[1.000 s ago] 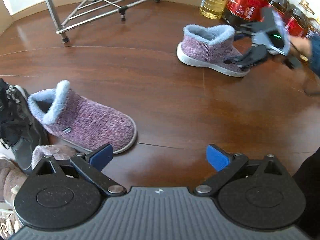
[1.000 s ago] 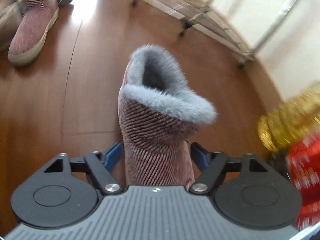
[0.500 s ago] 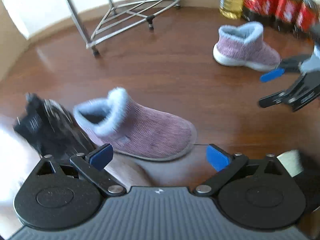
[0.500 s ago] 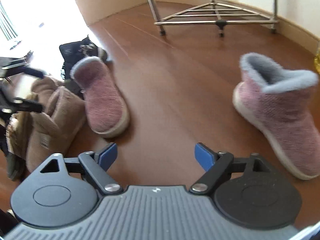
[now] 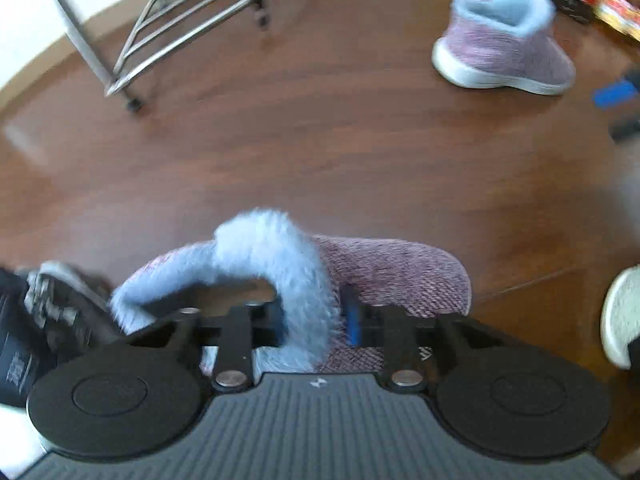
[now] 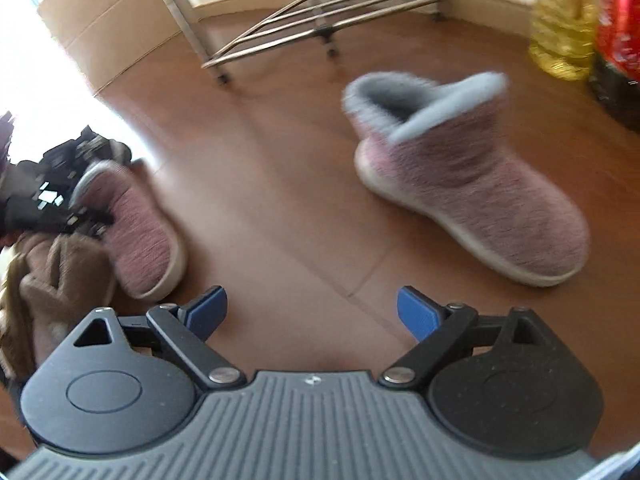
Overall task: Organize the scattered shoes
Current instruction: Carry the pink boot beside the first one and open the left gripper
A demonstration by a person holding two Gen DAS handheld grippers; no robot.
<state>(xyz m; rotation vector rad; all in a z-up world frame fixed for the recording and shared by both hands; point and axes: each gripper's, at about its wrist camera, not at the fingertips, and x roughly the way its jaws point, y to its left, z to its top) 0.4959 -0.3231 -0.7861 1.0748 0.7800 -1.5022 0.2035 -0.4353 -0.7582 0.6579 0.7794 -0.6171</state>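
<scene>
The brown wood floor (image 6: 280, 184) has a metal rack (image 6: 320, 12) by the wall. The left gripper (image 5: 310, 320) has now pinched the near pink boot's (image 5: 392, 276) fluffy collar, which it only faced before. The right gripper (image 6: 312, 312) stays open, and the other pink boot (image 6: 472, 196) sits alone near the bottles (image 6: 560, 20).

Nothing here is actually readable. The red bottle labels (image 6: 616, 36) are just a blur, the black shoe (image 5: 24, 344) has some white marking too smeared to make out, and there's a tiny tag on the purple slipper (image 5: 424, 354) that is also illegible.
</scene>
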